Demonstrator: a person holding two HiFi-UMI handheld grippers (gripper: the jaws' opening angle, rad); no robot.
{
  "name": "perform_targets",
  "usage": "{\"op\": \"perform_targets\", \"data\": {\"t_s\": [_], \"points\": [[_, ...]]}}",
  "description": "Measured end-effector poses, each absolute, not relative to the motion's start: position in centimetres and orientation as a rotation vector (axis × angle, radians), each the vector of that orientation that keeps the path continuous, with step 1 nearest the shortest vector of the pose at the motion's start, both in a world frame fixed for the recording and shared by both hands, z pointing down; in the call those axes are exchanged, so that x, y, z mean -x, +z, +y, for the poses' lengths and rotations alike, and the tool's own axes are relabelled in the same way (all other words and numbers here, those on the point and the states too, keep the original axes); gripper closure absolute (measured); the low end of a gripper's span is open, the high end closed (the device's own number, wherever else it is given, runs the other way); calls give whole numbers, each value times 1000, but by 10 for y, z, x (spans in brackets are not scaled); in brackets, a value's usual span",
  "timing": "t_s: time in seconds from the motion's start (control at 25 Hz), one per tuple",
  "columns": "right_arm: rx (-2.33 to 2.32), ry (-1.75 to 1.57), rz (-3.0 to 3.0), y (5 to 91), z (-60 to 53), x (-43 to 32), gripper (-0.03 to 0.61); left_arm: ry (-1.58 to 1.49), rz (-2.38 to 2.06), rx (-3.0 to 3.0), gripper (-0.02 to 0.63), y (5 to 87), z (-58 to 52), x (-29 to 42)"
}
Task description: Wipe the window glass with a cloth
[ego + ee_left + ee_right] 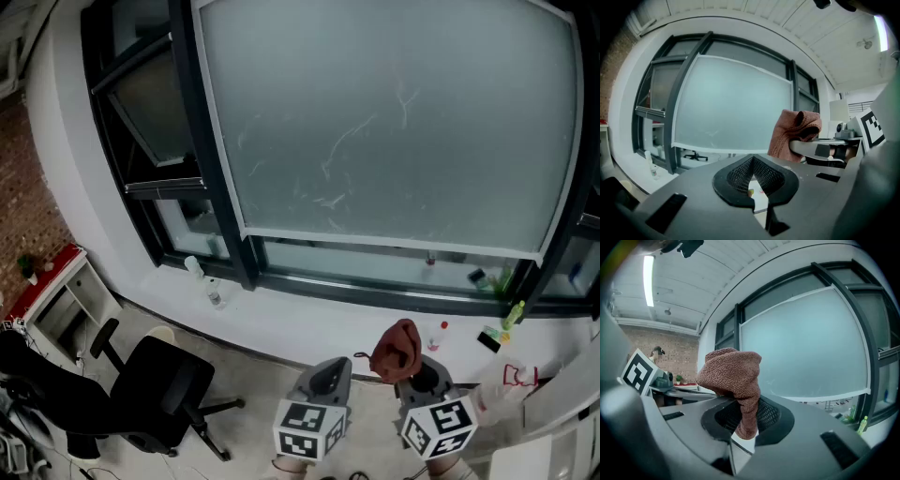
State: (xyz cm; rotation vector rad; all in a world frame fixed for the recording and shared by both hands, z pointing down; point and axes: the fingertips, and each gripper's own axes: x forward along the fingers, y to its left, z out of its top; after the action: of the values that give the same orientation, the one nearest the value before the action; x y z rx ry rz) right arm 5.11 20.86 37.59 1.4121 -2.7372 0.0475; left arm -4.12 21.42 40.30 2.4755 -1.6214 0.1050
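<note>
A large frosted window glass in a dark frame fills the wall ahead; faint smears show on it. The same window glass faces both gripper views. A rust-red knitted cloth bunches above my right gripper, whose jaws are shut on the cloth so it stands up in a lump. From the left gripper view the cloth shows at the right. My left gripper sits beside the right one, below the sill, its jaws together with nothing between them.
A white sill runs under the window with a clear bottle, a small red-capped bottle and a green spray bottle. A black office chair stands at the lower left, by a red-topped shelf unit.
</note>
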Motion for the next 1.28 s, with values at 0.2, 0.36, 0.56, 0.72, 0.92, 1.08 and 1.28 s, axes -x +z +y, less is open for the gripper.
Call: {"op": "perform_targets", "data": {"t_s": [0.2, 0.36, 0.56, 0.72, 0.92, 1.08, 1.28], "points": [[-1415, 41, -2741, 376, 202, -58, 531, 105, -1639, -2474, 609, 401, 206, 37], [-1416, 35, -2749, 373, 191, -63, 531, 106, -1652, -2474, 609, 398, 195, 32], [-1403, 2, -2762, 372, 177, -75, 531, 104, -1667, -2470, 609, 399, 181, 20], [-1381, 27, -2783, 373, 165, -87, 531, 99, -1678, -2457, 609, 401, 169, 10], [-1344, 25, -2798, 375, 151, -92, 531, 114, -1666, -2457, 609, 408, 158, -1], [-1347, 47, -2798, 379, 138, -97, 531, 137, -1662, -2448, 609, 415, 145, -7], [-1331, 54, -2797, 387, 117, -95, 531, 138, -1677, -2442, 609, 418, 121, -2]]}}
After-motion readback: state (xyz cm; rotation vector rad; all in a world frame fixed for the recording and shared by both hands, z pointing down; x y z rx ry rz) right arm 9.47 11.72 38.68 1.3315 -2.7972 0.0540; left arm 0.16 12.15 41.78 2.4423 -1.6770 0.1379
